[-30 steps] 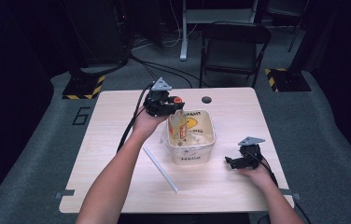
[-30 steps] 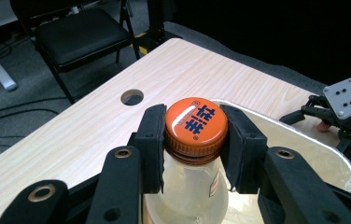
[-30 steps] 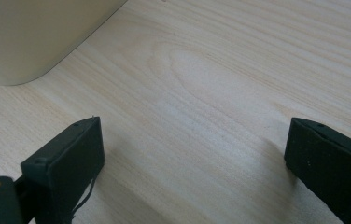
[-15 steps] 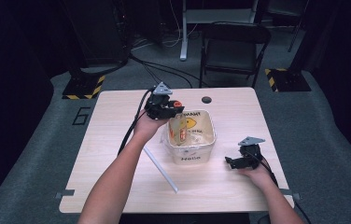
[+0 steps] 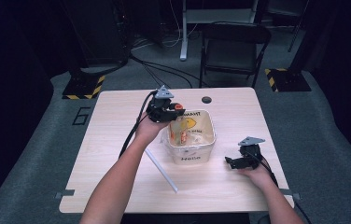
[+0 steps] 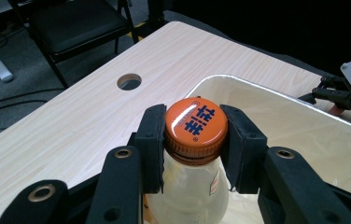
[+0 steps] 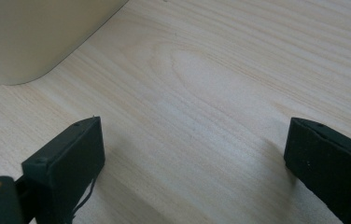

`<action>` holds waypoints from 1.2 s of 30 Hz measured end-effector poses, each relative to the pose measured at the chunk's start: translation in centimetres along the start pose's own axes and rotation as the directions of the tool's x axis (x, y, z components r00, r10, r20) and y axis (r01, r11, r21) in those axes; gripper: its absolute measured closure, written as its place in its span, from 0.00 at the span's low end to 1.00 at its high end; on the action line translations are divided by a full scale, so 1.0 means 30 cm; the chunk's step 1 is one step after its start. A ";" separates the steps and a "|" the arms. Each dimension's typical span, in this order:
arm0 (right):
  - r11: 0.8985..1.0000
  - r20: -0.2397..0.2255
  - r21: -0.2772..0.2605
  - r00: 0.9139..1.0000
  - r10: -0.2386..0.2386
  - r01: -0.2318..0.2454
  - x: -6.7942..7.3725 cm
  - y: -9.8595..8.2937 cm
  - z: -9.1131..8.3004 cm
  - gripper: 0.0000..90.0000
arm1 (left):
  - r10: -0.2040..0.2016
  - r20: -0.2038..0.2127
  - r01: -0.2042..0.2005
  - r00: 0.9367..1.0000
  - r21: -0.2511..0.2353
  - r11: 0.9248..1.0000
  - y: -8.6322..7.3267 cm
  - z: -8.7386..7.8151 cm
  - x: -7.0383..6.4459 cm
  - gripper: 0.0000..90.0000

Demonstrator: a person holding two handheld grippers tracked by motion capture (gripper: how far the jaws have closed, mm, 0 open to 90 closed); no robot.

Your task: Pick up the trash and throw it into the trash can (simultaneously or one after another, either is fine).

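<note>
Bottle [image 6: 190,186], pale-bodied with an orange cap [image 6: 195,126], stands upright at the centre of the left gripper view, its neck clamped between the two black jaws of my left gripper [image 6: 195,140]. The jaw pads press on either side just under the cap. Blue characters are printed on the cap top. In the high view the bottle [image 5: 181,133] sits at the middle of the frame, at the left inner edge of a cream-coloured tub [image 5: 208,144], with my left gripper [image 5: 169,112] directly above that edge.

The tub rests near the centre of a light wooden table [image 5: 117,140]. A white stick [image 5: 160,170] lies diagonally on the tabletop, lower left of the tub. A round hole [image 5: 206,99] shows in the table above the tub.

My right gripper [image 5: 232,162] rests on the table at the lower right of the high view, apart from the tub. Its jaws are spread wide with bare wood [image 7: 201,116] between them; the tub's rounded corner [image 7: 33,42] occupies the upper left of the right gripper view.
</note>
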State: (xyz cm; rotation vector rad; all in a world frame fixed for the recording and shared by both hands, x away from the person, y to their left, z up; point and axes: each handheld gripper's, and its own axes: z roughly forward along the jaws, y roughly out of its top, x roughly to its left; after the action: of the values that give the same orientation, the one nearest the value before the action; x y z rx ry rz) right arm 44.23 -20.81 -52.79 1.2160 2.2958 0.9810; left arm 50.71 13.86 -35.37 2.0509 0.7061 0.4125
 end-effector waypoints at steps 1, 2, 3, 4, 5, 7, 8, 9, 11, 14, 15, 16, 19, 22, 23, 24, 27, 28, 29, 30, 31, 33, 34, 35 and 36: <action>1.000 0.000 0.000 1.000 0.000 0.000 0.000 0.000 0.000 0.05 | 0.004 0.002 -0.004 1.000 -0.001 1.000 -0.001 0.000 0.000 0.70; 1.000 0.000 0.000 1.000 -0.001 0.001 0.000 0.000 0.000 0.05 | 0.004 0.002 -0.004 1.000 -0.003 1.000 -0.002 0.001 -0.001 0.70; 1.000 0.000 0.000 1.000 -0.001 0.001 0.000 0.000 0.000 0.05 | 0.003 0.005 -0.003 1.000 -0.001 1.000 -0.003 0.002 -0.001 0.70; 1.000 0.000 0.000 1.000 -0.001 0.001 0.000 0.000 0.000 0.05 | 0.003 0.006 -0.003 1.000 -0.002 1.000 -0.003 0.002 -0.002 0.70; 1.000 -0.001 0.000 1.000 -0.001 0.001 0.000 0.000 0.000 0.05 | 0.003 0.005 -0.003 1.000 -0.002 1.000 -0.003 0.003 -0.002 0.70; 1.000 -0.001 0.000 1.000 -0.001 0.001 0.000 0.000 0.000 0.05 | 0.004 0.006 -0.003 1.000 -0.003 1.000 -0.005 0.002 -0.002 0.70; 1.000 -0.001 0.000 1.000 -0.001 0.001 0.000 0.000 0.000 0.05 | 0.001 0.006 -0.001 1.000 -0.005 1.000 -0.006 0.002 -0.002 0.70; 1.000 0.000 0.000 1.000 0.000 0.000 0.000 0.000 0.000 0.05 | -0.004 0.006 0.004 1.000 -0.012 1.000 -0.009 0.003 -0.002 0.70; 1.000 0.000 0.000 1.000 0.000 0.000 0.000 0.000 0.000 0.05 | -0.015 0.005 0.016 1.000 -0.023 1.000 -0.014 0.003 0.000 0.69; 1.000 -0.001 0.000 1.000 -0.002 0.002 0.000 0.000 0.000 0.05 | -0.031 0.008 0.031 0.999 -0.022 0.999 -0.016 0.001 0.004 0.69; 1.000 -0.001 0.000 1.000 -0.002 0.002 0.000 0.000 0.000 0.05 | -0.031 0.007 0.031 0.999 -0.020 0.999 -0.016 0.001 0.005 0.69; 1.000 0.000 0.000 1.000 0.000 0.000 0.000 0.000 0.000 0.05 | -0.028 0.006 0.028 1.000 -0.016 0.999 -0.015 0.000 0.005 0.69; 1.000 0.000 0.000 1.000 -0.001 0.001 0.000 0.000 0.000 0.05 | -0.032 0.004 0.032 0.999 -0.015 0.999 -0.014 -0.001 0.006 0.69; 1.000 0.000 0.000 1.000 -0.001 0.001 0.000 0.000 0.000 0.05 | -0.046 0.008 0.046 0.999 -0.028 0.999 -0.013 -0.003 0.007 0.67; 1.000 0.000 0.000 1.000 -0.001 0.001 0.000 0.000 0.000 0.05 | -0.043 0.010 0.043 0.999 -0.027 0.999 -0.011 -0.005 0.010 0.66; 1.000 0.000 0.000 1.000 0.000 0.000 0.000 0.000 0.000 0.05 | -0.052 0.012 0.052 0.999 -0.028 0.998 -0.010 -0.005 0.008 0.65; 1.000 0.000 0.000 1.000 -0.001 0.001 0.000 0.000 0.000 0.05 | -0.052 0.008 0.053 0.999 -0.032 0.998 -0.007 -0.009 0.005 0.59; 1.000 0.000 0.000 1.000 -0.001 0.001 0.000 0.000 0.000 0.05 | -0.050 0.005 0.050 0.999 -0.032 0.998 -0.006 -0.013 0.005 0.58; 1.000 0.000 0.000 1.000 -0.001 0.001 0.000 0.000 0.000 0.05 | -0.051 0.004 0.051 0.999 -0.034 0.998 -0.005 -0.016 0.004 0.57; 1.000 0.000 0.000 1.000 -0.001 0.001 0.000 0.000 0.000 0.05 | -0.045 0.001 0.045 0.999 -0.030 0.999 -0.004 -0.024 0.005 0.55; 1.000 0.000 0.000 1.000 -0.001 0.001 0.000 0.000 0.000 0.05 | -0.052 0.001 0.052 0.999 -0.032 0.998 -0.003 -0.029 0.004 0.53; 1.000 0.000 0.000 1.000 0.000 0.000 0.000 0.000 0.000 0.05 | -0.049 -0.003 0.048 0.999 -0.032 0.998 -0.001 -0.044 0.003 0.51; 1.000 0.000 0.000 1.000 0.000 0.000 0.000 0.000 0.000 0.05 | -0.045 -0.007 0.045 0.999 -0.034 0.998 0.000 -0.052 0.002 0.51; 1.000 0.000 0.000 1.000 0.000 0.000 0.001 0.000 0.000 0.05 | -0.041 -0.010 0.040 0.999 -0.035 0.999 0.001 -0.061 0.001 0.50; 1.000 0.000 0.000 1.000 0.000 0.000 0.001 0.000 0.000 0.05 | -0.037 -0.013 0.037 0.999 -0.038 0.999 0.003 -0.070 0.000 0.50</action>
State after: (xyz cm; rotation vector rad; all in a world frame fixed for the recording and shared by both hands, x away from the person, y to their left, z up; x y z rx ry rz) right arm 44.23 -20.79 -52.80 1.2156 2.2956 0.9805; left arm 49.62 15.19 -34.17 1.9988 0.7378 0.4156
